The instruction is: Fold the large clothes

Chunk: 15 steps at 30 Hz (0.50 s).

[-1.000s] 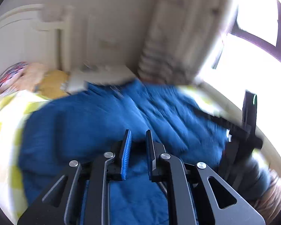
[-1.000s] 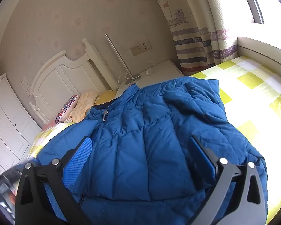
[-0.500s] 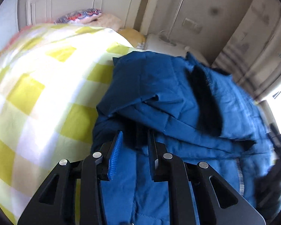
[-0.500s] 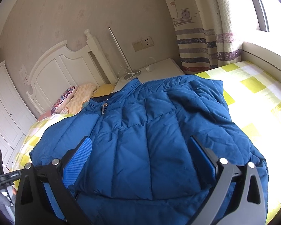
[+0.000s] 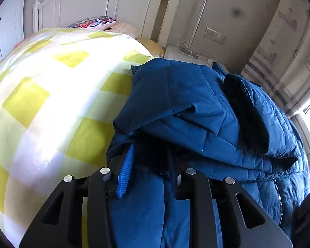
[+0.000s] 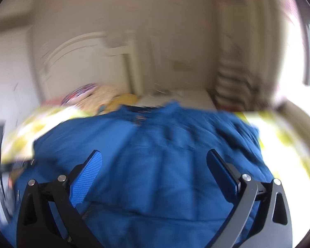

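Note:
A large blue puffer jacket (image 5: 196, 107) lies on a bed with a yellow and white checked cover (image 5: 51, 95). A sleeve is folded across its front, with a dark lining strip (image 5: 246, 111) showing. My left gripper (image 5: 149, 165) sits low at the jacket's near left edge, its jaws partly apart with blue fabric between them. In the blurred right wrist view the jacket (image 6: 155, 155) fills the lower half. My right gripper (image 6: 155, 169) is wide open just above it and holds nothing.
A white headboard (image 5: 105, 4) and pillows (image 5: 93, 22) stand at the far end of the bed. A white bedside table (image 5: 186, 55) with a lamp pole and cables is beside it. Striped curtains (image 5: 279, 66) and a bright window are on the right.
My left gripper has swung from the jacket's middle to its left edge and opened a little around the fabric. My right gripper stays open and is now moving fast, blurring its view.

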Available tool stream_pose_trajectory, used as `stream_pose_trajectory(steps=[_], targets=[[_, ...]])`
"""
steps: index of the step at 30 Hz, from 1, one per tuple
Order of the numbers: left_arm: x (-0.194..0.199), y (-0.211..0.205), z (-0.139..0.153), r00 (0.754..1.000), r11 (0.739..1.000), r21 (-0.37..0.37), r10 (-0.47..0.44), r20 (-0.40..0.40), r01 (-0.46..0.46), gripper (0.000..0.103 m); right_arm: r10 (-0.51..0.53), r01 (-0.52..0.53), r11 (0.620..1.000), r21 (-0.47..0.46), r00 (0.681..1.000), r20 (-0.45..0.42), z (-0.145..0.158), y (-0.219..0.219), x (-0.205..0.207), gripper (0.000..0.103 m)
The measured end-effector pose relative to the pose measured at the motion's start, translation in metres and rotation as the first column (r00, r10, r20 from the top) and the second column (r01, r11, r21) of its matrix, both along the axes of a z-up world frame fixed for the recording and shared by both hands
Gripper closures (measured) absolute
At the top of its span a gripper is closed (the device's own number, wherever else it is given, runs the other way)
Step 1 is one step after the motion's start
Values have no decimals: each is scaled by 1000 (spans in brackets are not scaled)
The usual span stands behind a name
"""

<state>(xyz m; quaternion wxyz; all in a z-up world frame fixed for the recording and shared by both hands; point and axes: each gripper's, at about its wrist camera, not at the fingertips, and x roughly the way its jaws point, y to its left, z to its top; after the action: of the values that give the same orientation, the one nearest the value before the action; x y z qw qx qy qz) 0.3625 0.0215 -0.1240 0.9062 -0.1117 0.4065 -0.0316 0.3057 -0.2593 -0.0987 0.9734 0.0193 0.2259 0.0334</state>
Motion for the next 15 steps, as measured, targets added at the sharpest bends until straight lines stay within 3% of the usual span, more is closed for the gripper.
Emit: stream_pose_trajectory(steps=[2, 4, 8, 10, 14, 15], targets=[[2, 0, 0, 1000, 1000, -6, 0, 1, 0, 82, 93, -93, 989, -115, 996, -5, 5, 41, 0, 3], [2, 0, -1, 1000, 1000, -12, 0, 2, 0, 82, 152, -163, 957, -239, 986, -67, 2, 79, 6, 3], [2, 0, -1, 1000, 1000, -16, 0, 2, 0, 82, 139, -208, 881, -424, 972, -188, -13, 125, 32, 3], [2, 0, -1, 1000, 1000, -19, 0, 3, 0, 82, 129, -218, 854, -472, 968, -214, -19, 140, 48, 6], [0, 2, 0, 1000, 999, -32, -1, 6, 1, 82, 118, -224, 847, -482, 964, -239, -22, 155, 72, 9], [0, 2, 0, 1000, 999, -35, -1, 6, 1, 81, 122, -233, 848, -476, 960, -252, -22, 157, 76, 20]])
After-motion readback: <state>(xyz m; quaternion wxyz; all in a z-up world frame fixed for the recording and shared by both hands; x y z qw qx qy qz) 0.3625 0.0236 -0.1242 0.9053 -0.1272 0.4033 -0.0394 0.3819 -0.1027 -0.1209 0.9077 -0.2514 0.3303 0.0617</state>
